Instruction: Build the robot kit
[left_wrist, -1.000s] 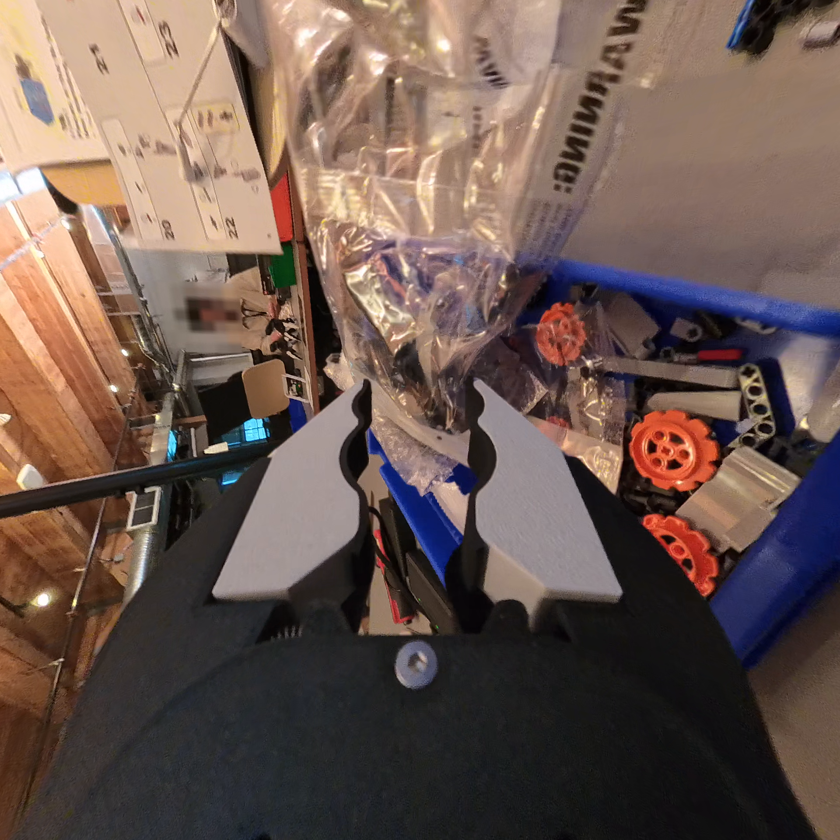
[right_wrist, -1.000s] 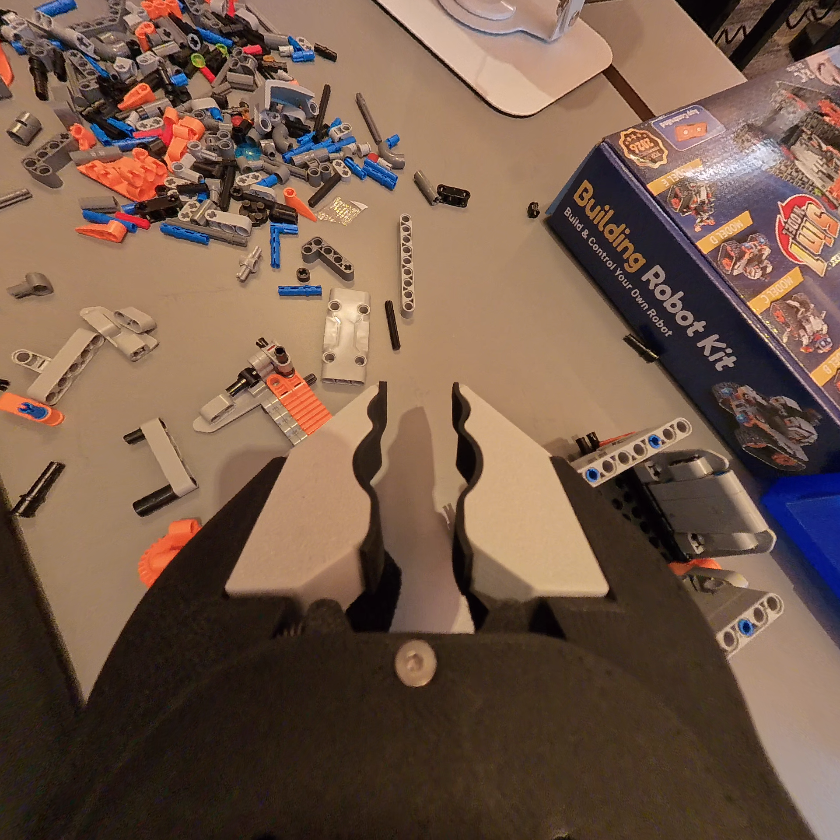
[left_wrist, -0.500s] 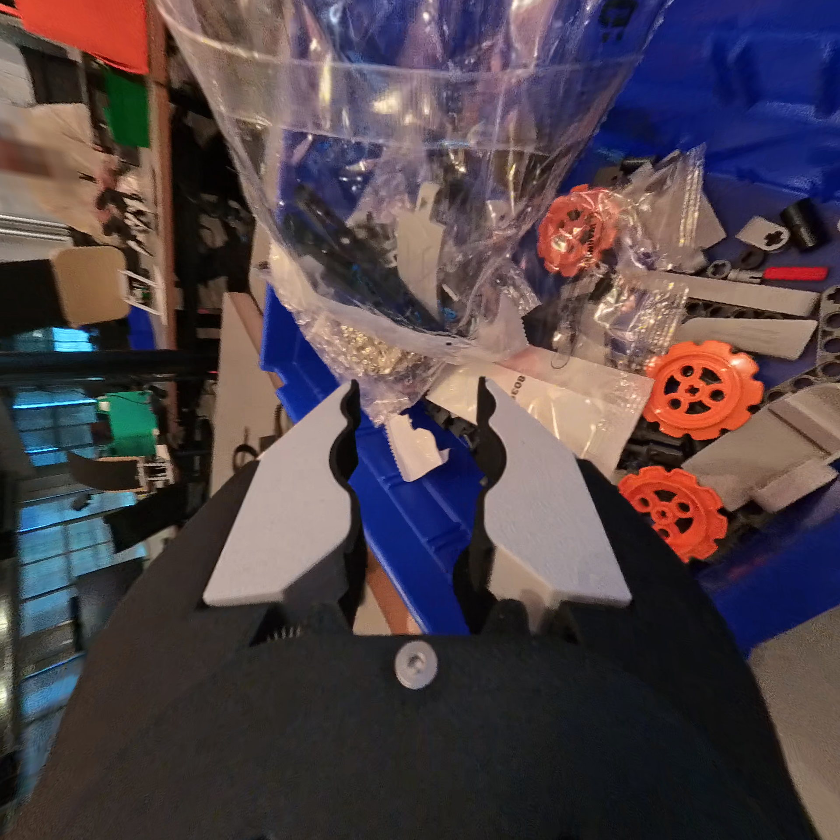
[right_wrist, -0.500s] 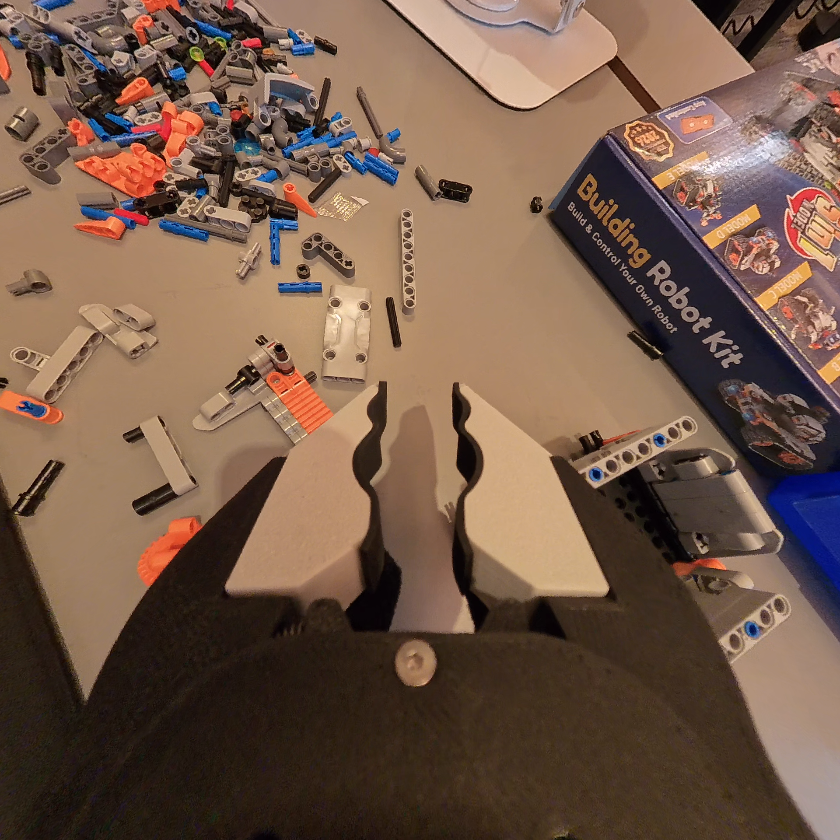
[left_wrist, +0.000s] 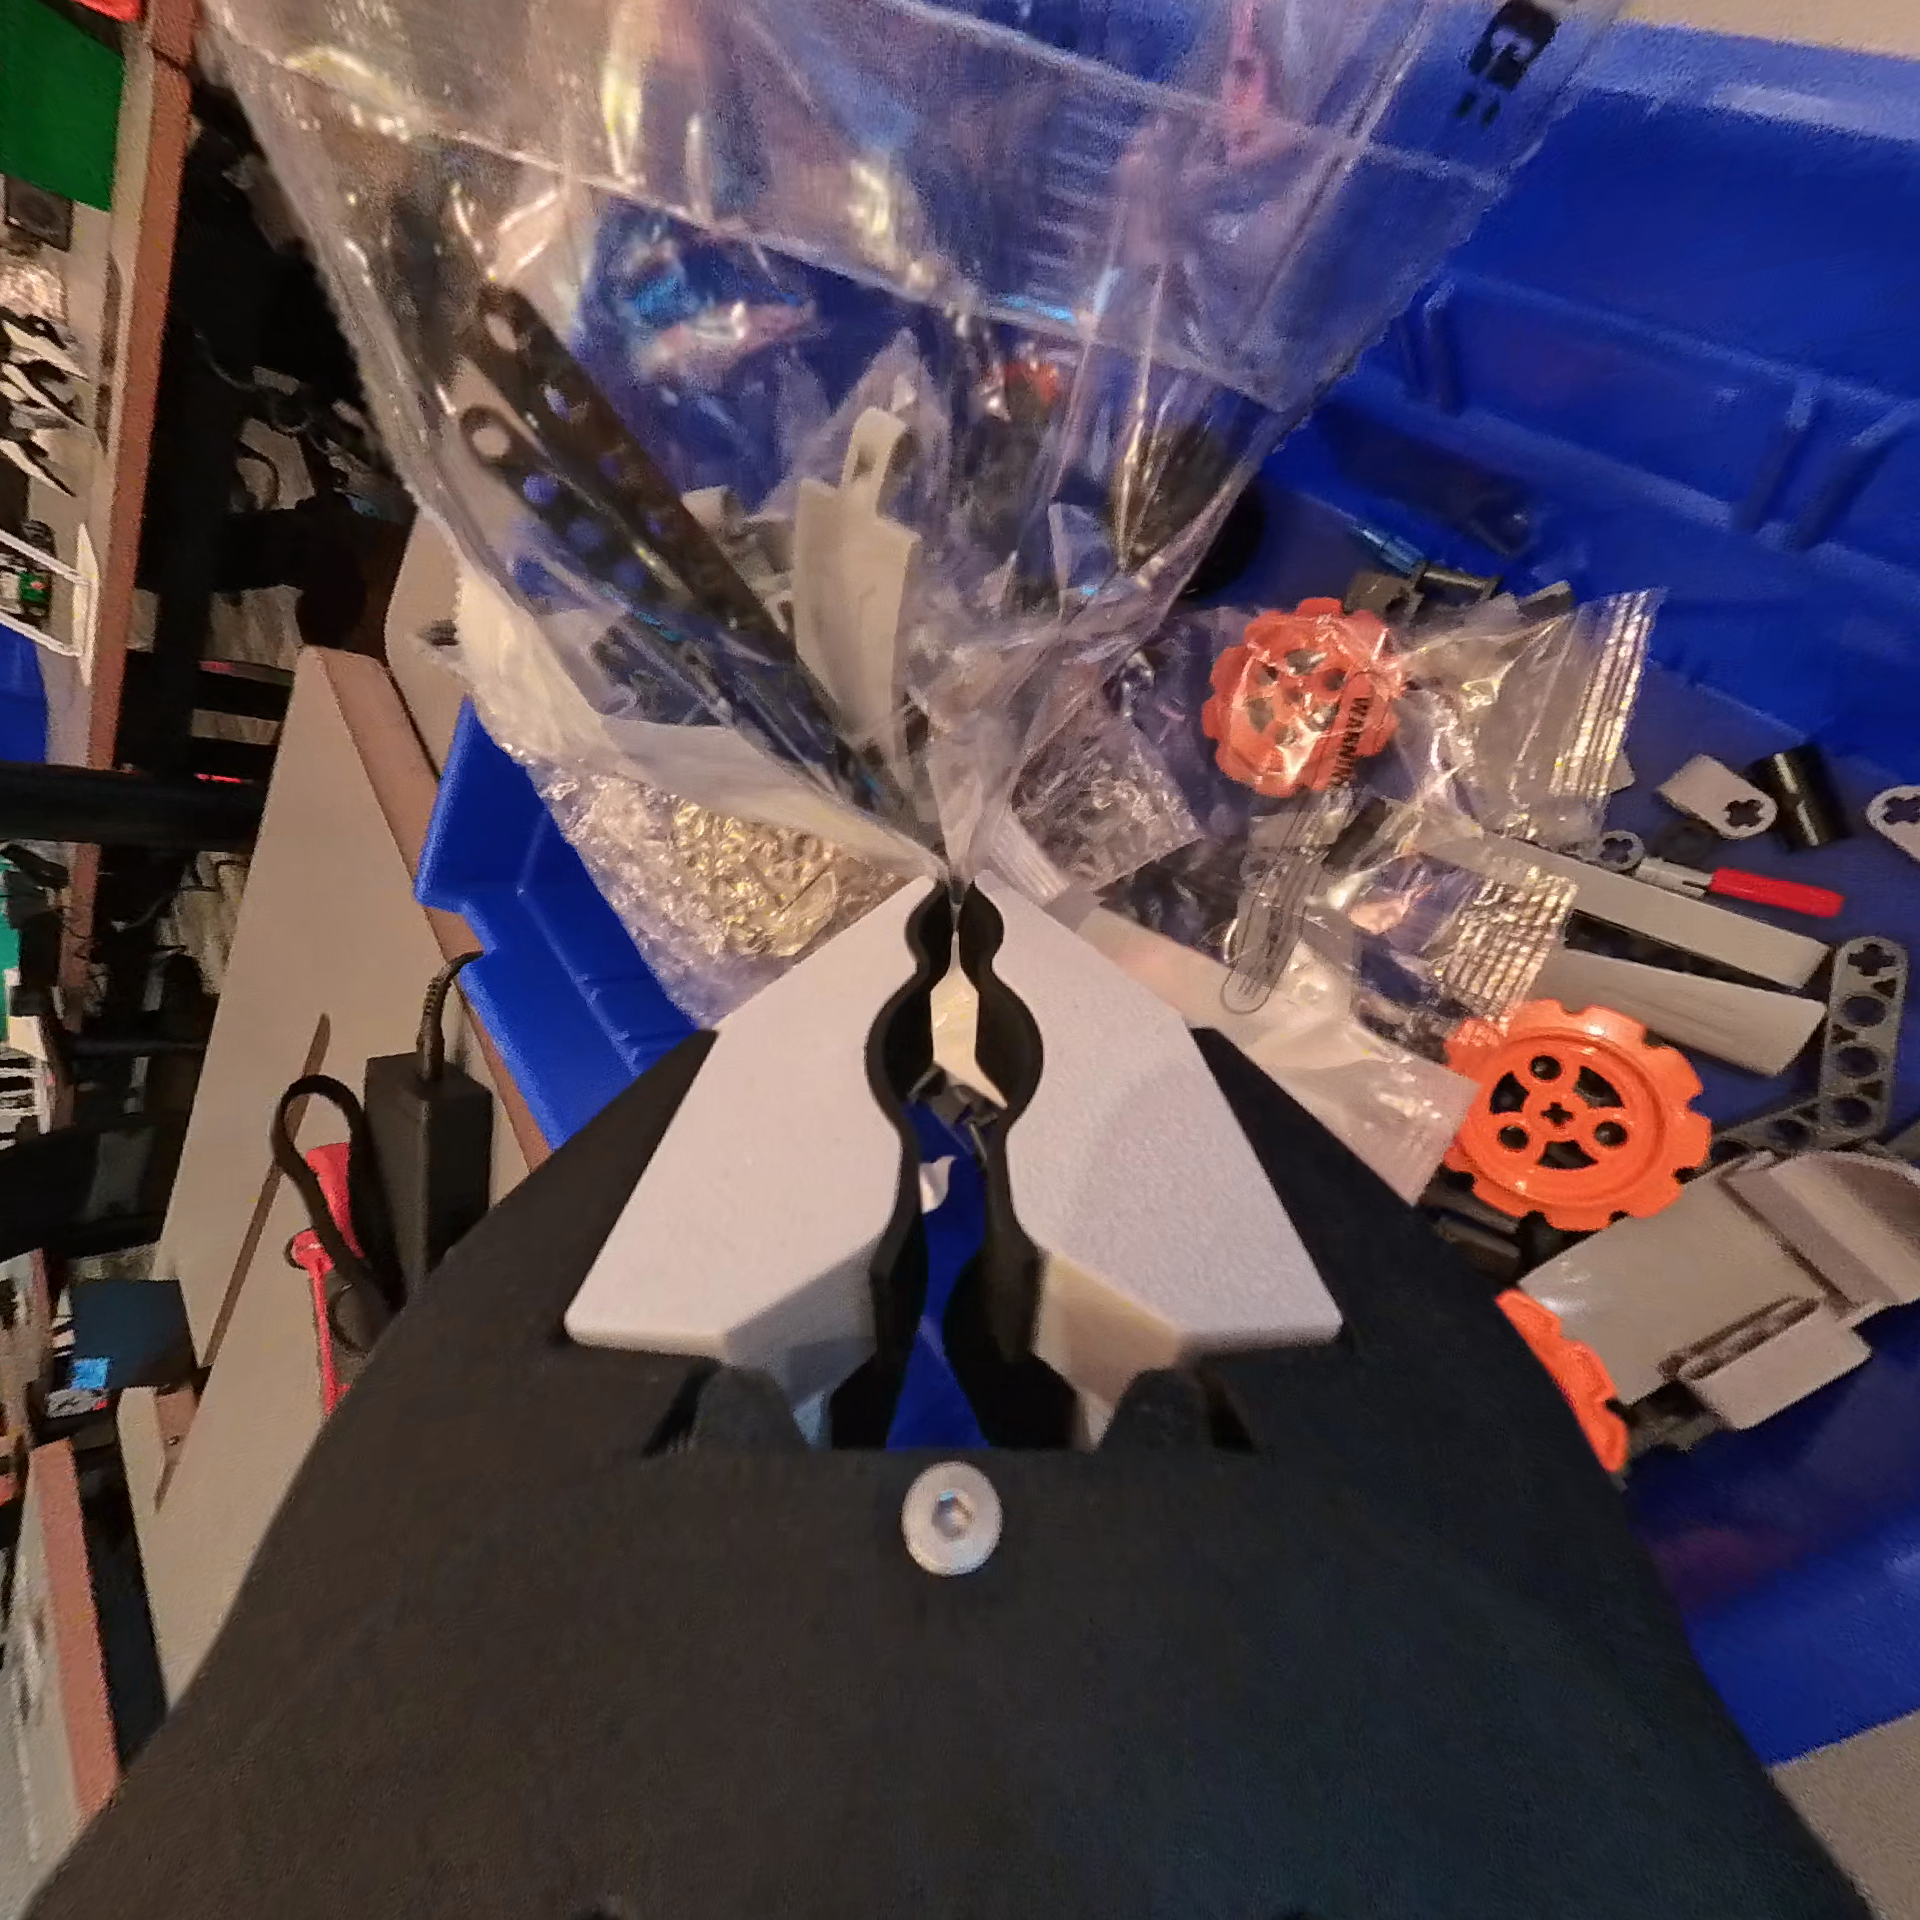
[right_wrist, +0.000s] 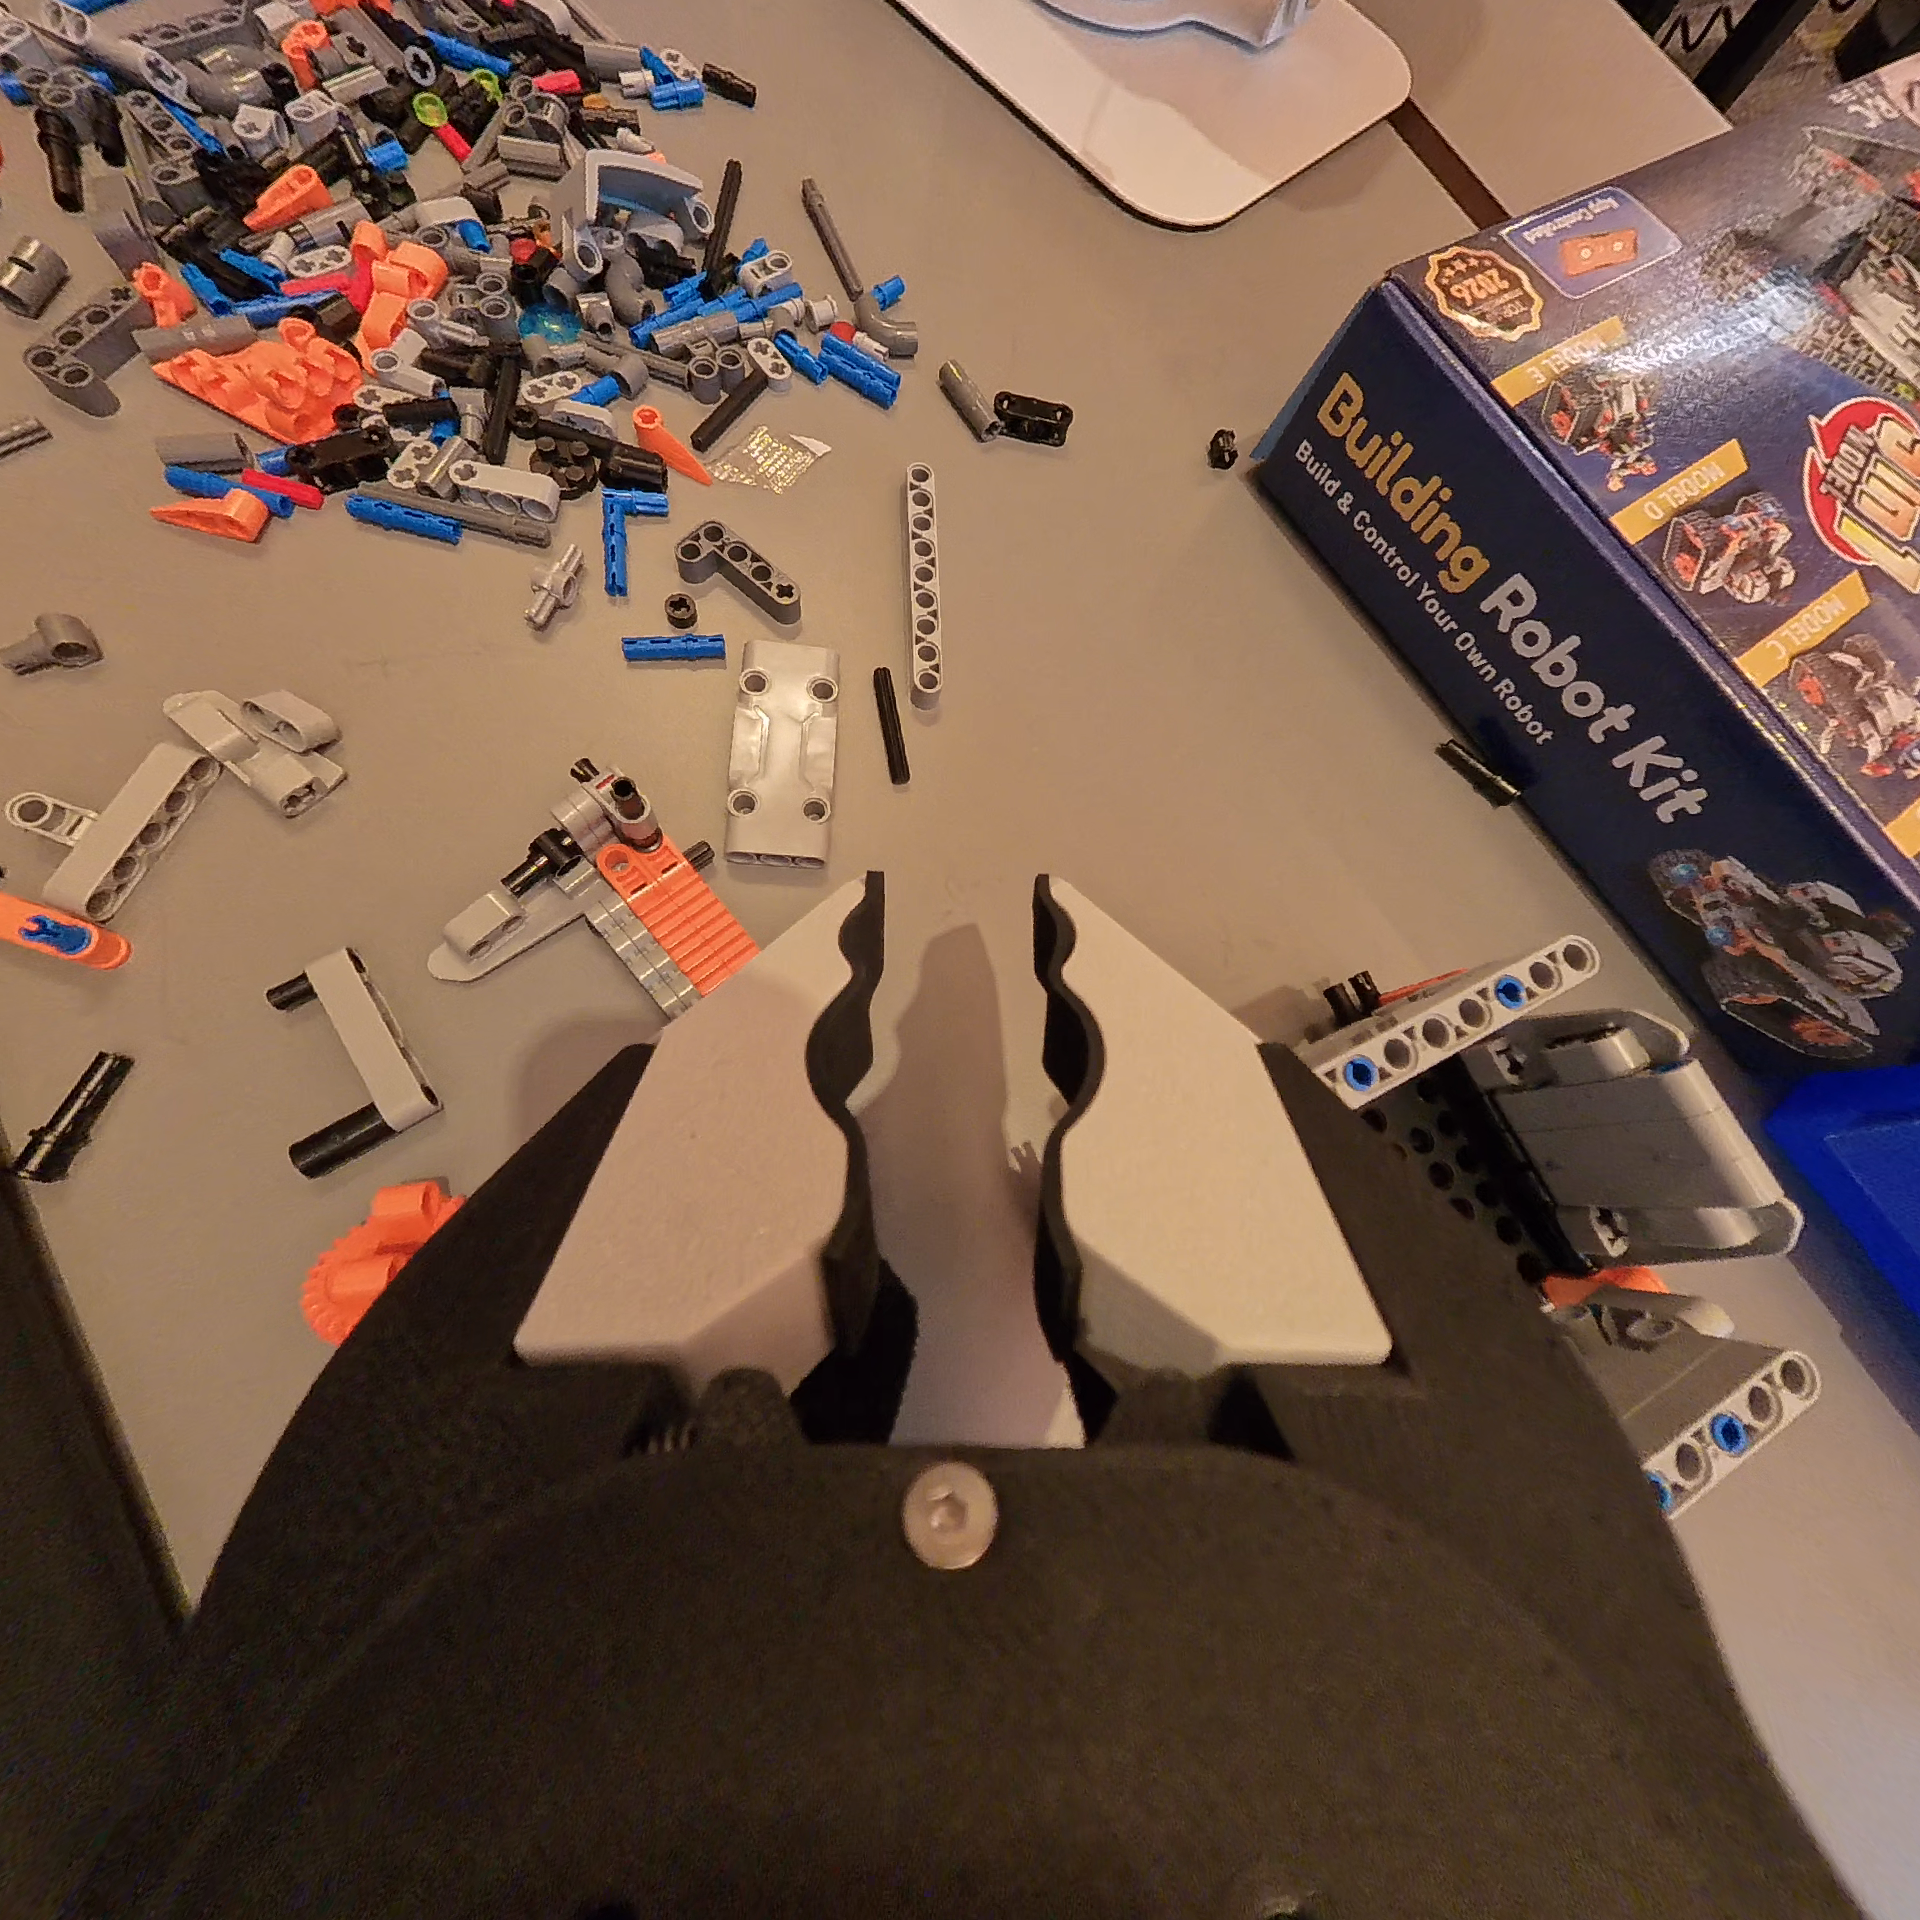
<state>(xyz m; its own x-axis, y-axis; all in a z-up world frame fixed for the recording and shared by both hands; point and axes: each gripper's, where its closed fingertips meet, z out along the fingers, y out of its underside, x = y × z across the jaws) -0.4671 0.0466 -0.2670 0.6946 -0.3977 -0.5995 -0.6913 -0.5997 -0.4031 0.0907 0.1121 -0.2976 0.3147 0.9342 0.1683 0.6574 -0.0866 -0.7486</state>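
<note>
Above the blue bin (left_wrist: 499, 883), the left gripper (left_wrist: 951, 899) pinches a corner of the clear parts bag (left_wrist: 831, 436), which fans out ahead of its tips; the right gripper (right_wrist: 958, 894) hovers parted and empty over the desk (right_wrist: 1143, 644), beside a grey plate (right_wrist: 781, 750).

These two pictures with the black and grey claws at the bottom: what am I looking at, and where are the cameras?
Each picture comes from a camera on a hand-held two-finger gripper, looking forward along its fingers; a person carries one in each hand, and no robot arm is involved.

In the left wrist view, the left gripper is pinched shut on a clear plastic bag of building pieces, above a blue bin holding orange gear wheels and smaller packets.

In the right wrist view, the right gripper is open and holds nothing, above a grey table. On it lie a scatter of loose plastic parts, a grey panel, a half-built grey assembly and a blue kit box.
</note>
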